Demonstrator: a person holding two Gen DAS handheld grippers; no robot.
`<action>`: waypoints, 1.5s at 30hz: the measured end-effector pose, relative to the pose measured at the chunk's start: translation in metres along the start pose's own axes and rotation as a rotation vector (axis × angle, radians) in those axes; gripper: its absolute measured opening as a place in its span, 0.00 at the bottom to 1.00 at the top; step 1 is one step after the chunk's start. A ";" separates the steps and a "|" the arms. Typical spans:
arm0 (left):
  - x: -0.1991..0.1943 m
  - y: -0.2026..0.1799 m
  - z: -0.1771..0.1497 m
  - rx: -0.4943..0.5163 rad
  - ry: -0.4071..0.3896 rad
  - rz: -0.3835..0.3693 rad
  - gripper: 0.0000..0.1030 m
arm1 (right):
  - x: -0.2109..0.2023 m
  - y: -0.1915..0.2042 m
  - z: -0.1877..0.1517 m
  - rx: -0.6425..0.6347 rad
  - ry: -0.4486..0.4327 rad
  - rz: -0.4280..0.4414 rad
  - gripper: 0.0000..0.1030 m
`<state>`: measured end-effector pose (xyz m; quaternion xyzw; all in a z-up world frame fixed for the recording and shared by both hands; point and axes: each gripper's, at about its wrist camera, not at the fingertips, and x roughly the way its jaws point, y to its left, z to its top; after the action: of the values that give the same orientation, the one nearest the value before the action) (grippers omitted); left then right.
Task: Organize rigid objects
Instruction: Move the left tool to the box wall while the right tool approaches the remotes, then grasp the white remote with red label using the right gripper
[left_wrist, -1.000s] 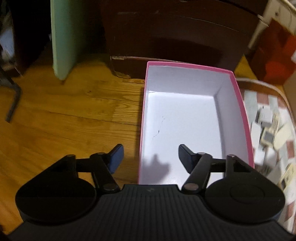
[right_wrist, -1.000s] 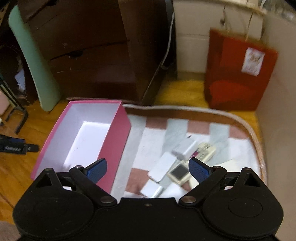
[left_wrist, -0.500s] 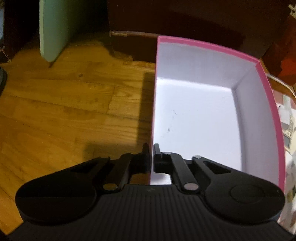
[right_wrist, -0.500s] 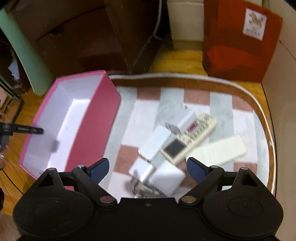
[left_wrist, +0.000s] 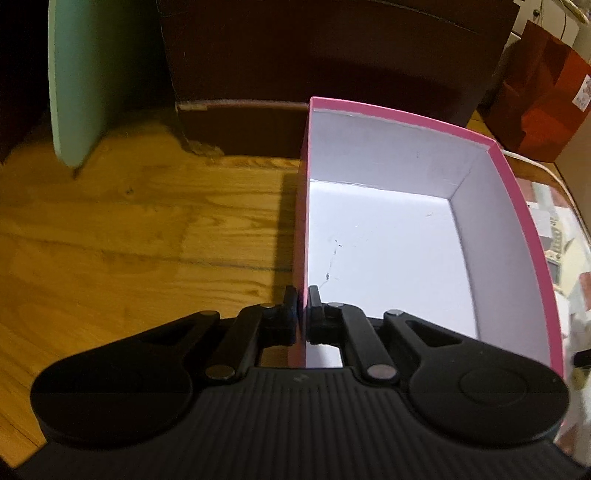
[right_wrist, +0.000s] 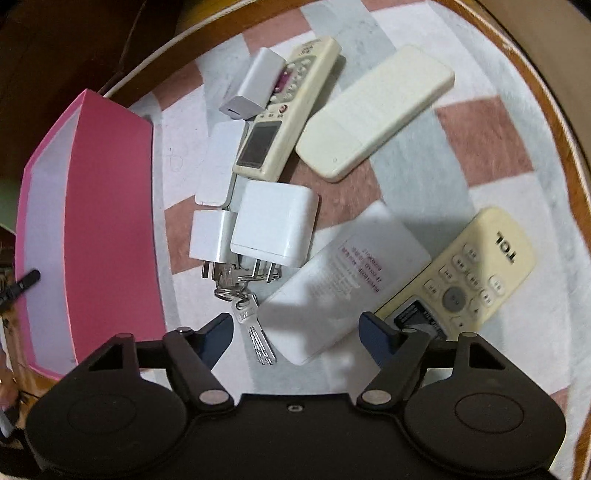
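A pink box (left_wrist: 388, 147) with a bare white inside stands on the wooden floor. My left gripper (left_wrist: 305, 308) is shut on its left wall, one finger inside and one outside. The box (right_wrist: 110, 221) also shows at the left of the right wrist view. My right gripper (right_wrist: 297, 326) points down over a pile of objects, its jaws closing. Between its fingers lies a flat white power bank (right_wrist: 341, 280), and the pads stay clear of it. A bunch of keys (right_wrist: 255, 332) lies by the left fingertip. A cream TCL remote (right_wrist: 476, 269) sits just right of the power bank.
On the checked mat (right_wrist: 517, 184) lie two white chargers (right_wrist: 275, 225), a remote with a display (right_wrist: 284, 107), a face-down cream remote (right_wrist: 376, 110) and a small white adapter (right_wrist: 253, 85). Dark brown furniture (left_wrist: 332, 55), a green board (left_wrist: 77, 74) and a red bag (left_wrist: 546, 92) stand behind the box.
My left gripper went from straddling the box's left wall to shut on it. My right gripper dropped toward the pile, rolled, and its jaws narrowed.
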<state>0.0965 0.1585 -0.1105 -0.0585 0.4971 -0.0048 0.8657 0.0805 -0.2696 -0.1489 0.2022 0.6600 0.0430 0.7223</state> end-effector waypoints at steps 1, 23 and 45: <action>0.000 -0.002 -0.001 -0.005 0.004 0.001 0.04 | 0.003 0.000 0.000 0.014 0.003 -0.002 0.75; 0.007 -0.002 -0.009 -0.127 0.030 -0.051 0.06 | 0.035 0.042 -0.030 -0.488 -0.223 -0.330 0.69; 0.008 -0.005 -0.008 -0.052 0.051 -0.057 0.06 | -0.001 0.022 -0.037 -0.340 -0.274 -0.238 0.61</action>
<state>0.0940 0.1519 -0.1202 -0.0948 0.5169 -0.0182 0.8506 0.0488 -0.2408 -0.1424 0.0025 0.5582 0.0401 0.8287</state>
